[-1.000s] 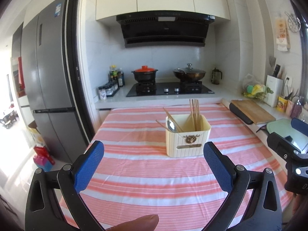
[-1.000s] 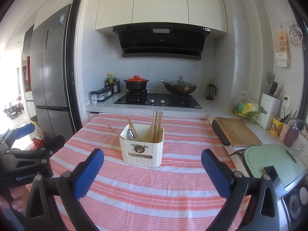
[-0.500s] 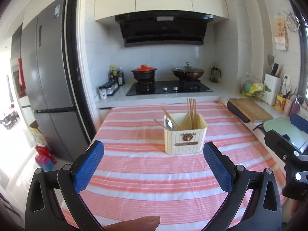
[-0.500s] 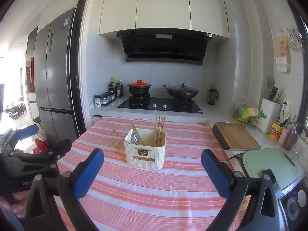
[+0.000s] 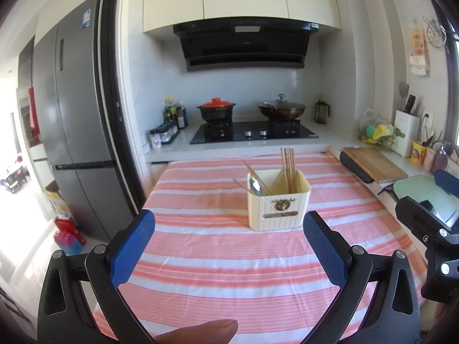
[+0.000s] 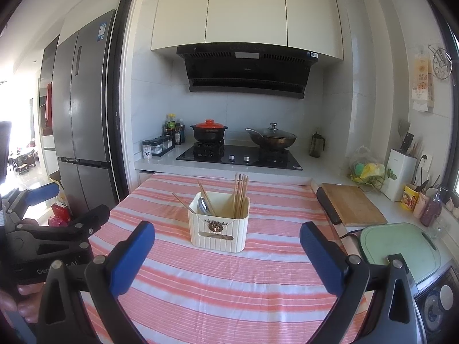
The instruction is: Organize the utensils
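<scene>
1. On the striped tablecloth (image 5: 218, 261), my cream utensil holder (image 5: 278, 200) stands alone; it looks farther from both tools than a second ago, so I am backing away.
2. Behind the holder, the stove (image 6: 239, 154) carries two pots.
3. My left gripper (image 5: 229, 243) and right gripper (image 6: 226, 253) are both spread wide, empty, well short of the holder.
4. Inside the holder, upright chopsticks (image 6: 240, 195) fill the right side; a spoon (image 5: 255, 185) and two leaning sticks sit left. Sorting looks finished.
</scene>
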A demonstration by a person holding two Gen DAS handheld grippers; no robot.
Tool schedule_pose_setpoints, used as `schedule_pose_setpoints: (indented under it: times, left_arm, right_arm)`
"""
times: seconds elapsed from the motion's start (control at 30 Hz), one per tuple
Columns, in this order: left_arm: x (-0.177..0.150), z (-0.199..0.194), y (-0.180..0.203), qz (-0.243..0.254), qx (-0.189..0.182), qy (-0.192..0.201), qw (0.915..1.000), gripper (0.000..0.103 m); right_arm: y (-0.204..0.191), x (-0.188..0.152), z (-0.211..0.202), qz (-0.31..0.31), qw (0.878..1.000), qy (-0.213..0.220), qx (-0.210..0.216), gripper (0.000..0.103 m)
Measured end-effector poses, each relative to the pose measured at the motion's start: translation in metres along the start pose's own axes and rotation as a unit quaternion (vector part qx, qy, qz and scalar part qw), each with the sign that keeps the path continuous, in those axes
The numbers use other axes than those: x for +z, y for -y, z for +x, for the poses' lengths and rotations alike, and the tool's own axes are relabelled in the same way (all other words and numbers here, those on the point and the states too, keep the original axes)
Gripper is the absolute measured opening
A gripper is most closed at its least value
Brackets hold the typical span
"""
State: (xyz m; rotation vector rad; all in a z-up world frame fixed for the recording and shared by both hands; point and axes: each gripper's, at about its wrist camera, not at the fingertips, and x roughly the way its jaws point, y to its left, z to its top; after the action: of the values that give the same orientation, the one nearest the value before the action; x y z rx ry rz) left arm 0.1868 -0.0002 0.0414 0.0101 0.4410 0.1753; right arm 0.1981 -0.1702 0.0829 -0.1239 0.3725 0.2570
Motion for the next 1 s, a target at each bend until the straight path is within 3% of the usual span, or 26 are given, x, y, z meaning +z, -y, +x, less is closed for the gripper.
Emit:
schedule_pose_setpoints:
  times: [1.0]
  left_arm:
    - [-0.0007,0.0025,0.0026,0.006,0.0,-0.009,0.9999,0.103]
  right_arm:
    - [-0.0033,-0.0007,0.0012,0.0,1.0,-0.008,0.004,0.103]
